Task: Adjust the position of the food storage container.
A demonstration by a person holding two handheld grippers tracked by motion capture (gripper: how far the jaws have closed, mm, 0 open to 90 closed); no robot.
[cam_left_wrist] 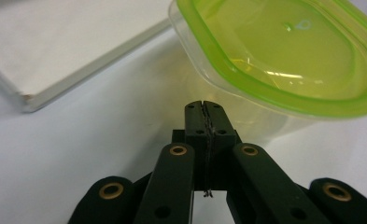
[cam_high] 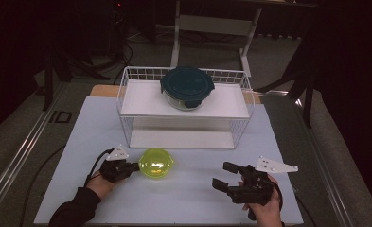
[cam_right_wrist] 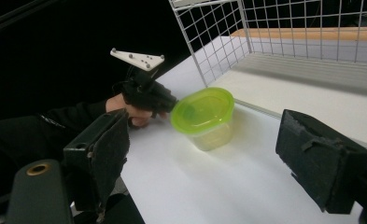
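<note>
On the left, my left gripper [cam_high: 135, 166] has its jaws pressed together with nothing between them, tips right beside the green-lidded tub [cam_high: 156, 163], which stands on the white table [cam_high: 188, 198] in front of the wire rack [cam_high: 127, 101]. I judge the tub light, thin-walled and slick, so it would slide if nudged. I'd take it across the lid's rim. My right gripper [cam_high: 225, 177] waits well apart on the right, jaws spread wide and empty.

Tub [cam_high: 156, 163] before rack [cam_high: 127, 90], prob. apart
</note>
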